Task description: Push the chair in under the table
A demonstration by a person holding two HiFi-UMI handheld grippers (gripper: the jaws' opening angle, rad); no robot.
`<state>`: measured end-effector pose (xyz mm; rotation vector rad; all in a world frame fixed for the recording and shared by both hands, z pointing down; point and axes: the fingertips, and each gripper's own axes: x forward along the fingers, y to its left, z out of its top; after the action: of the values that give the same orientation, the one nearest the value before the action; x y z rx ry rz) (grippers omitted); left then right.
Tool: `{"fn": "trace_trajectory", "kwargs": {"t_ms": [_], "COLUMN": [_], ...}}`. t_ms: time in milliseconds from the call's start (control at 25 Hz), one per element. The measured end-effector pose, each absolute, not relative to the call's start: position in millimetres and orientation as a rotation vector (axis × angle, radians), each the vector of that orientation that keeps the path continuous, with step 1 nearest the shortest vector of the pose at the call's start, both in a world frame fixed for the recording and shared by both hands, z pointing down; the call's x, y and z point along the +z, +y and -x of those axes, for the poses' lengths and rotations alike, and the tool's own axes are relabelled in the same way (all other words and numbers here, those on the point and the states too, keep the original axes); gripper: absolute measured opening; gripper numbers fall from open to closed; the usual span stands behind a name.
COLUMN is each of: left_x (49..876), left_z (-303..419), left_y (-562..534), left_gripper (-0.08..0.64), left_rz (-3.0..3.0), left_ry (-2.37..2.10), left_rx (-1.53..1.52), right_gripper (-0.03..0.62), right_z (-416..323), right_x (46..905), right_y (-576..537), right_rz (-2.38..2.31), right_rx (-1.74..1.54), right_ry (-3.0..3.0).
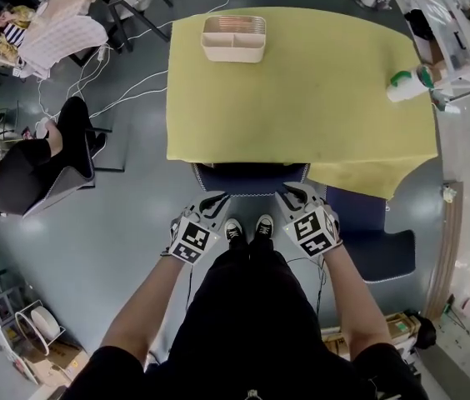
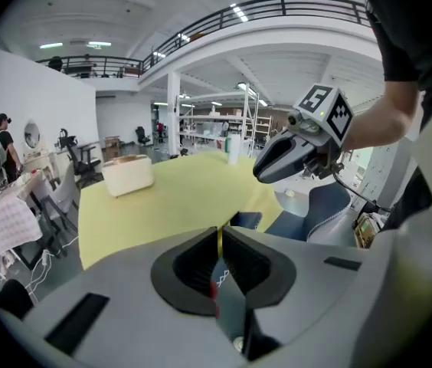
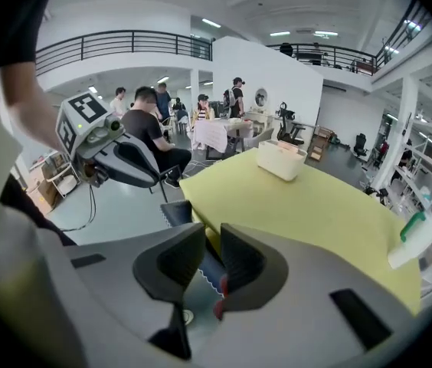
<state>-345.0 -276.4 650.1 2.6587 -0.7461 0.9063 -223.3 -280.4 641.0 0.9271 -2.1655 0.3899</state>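
The dark blue chair [image 1: 250, 178] stands tucked under the near edge of the table with the yellow cloth [image 1: 302, 98]; only its backrest top with white stitching shows. My left gripper [image 1: 214, 200] hovers just in front of the backrest's left end, jaws nearly together with nothing between them. At the backrest's right end my right gripper [image 1: 292, 194] has a narrow gap between its pads and holds nothing. In the left gripper view its jaws [image 2: 218, 240] sit above the cloth edge and chair [image 2: 248, 219]. In the right gripper view the jaws [image 3: 210, 244] point at the chair [image 3: 176, 211].
A beige basket [image 1: 233, 38] stands at the table's far edge and a white bottle with a green cap [image 1: 410, 83] at its right edge. A second blue chair [image 1: 377, 232] stands to the right. A seated person [image 1: 35, 165] is at the left. Cables cross the floor.
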Motion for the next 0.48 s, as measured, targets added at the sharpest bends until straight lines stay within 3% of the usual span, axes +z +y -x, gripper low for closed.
{"fn": "trace_trajectory", "kwargs": {"t_ms": [480], "left_x": [560], "left_z": [335], "left_y": [-293], "left_gripper": [0.008], "left_rz": [-2.787], "left_ry": [-0.861], "left_rx": [0.725], "right_gripper": [0.025], "right_z": [239], "right_x": [560], "right_y": [-295], "right_rz": [-1.066], "right_rx": [0.345], "right_ry": [-2.303]}}
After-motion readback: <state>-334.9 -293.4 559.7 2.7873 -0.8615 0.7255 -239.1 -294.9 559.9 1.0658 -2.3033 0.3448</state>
